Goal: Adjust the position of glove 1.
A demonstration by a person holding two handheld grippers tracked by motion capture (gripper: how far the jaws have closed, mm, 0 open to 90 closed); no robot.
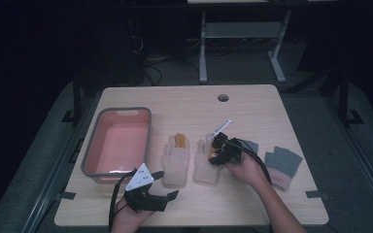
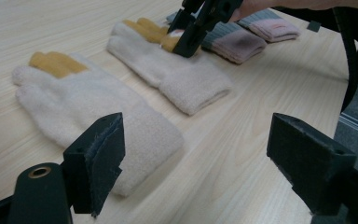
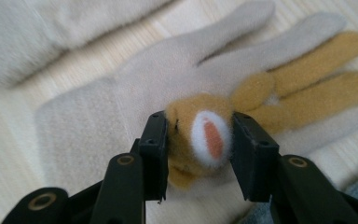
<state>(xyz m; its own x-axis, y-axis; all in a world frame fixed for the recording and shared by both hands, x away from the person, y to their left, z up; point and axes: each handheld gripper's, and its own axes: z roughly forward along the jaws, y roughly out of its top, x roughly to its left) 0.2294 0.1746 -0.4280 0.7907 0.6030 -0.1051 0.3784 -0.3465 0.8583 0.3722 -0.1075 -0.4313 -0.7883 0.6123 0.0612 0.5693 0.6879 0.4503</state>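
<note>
Worktop [image 1: 252, 199]: pink bin [image 1: 118, 141] at left, likely the drop-off. Cream gloves lie flat; the right glove [image 1: 207, 167] sits mid-worktop. Right gripper [image 3: 198, 140] fingers pinch its plush animal face for lifting. Left gripper [image 2: 191, 158] fingers spread, idle.

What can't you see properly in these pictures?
- Grey gloves: the right hand covers most of one in the high view; the top edge cuts them off in the left gripper view.
- Cream glove: the right gripper, pinching its yellow animal face, hides the cuff in the right gripper view.
- Pink tub: too dim to tell what the pale patch inside is.
</note>
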